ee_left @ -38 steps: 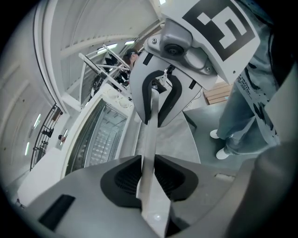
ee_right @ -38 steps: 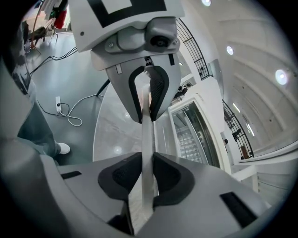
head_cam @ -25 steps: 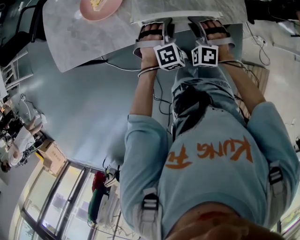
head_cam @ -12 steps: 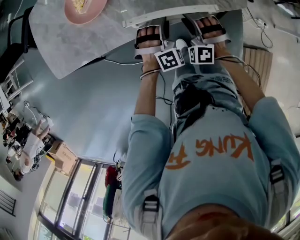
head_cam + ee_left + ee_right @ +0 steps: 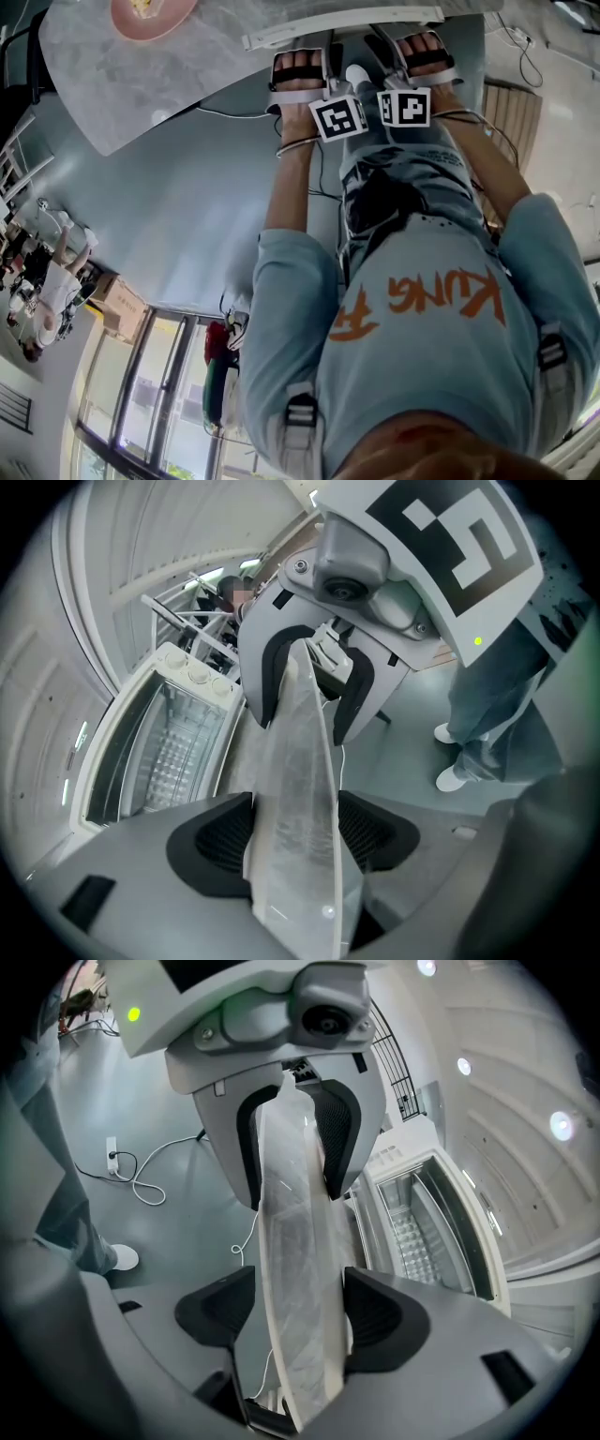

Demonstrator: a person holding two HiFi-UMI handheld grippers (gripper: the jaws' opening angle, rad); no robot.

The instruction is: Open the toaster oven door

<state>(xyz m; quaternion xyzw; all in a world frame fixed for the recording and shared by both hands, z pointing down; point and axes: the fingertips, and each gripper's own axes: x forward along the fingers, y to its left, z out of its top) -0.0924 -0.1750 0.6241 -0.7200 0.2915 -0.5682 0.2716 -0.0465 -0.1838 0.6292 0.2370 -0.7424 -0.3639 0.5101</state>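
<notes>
Gaping oven (image 5: 169, 752), pink plate (image 5: 150, 11), floor cable (image 5: 138, 1183)

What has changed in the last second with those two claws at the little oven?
The left gripper and the right gripper have both just been opening their jaws, letting go of the oven door. Its edge still lies between each pair of jaws. Unchanged: the toaster oven stands open, the grippers sit side by side at the door's edge, and the pink plate rests on the table.
</notes>
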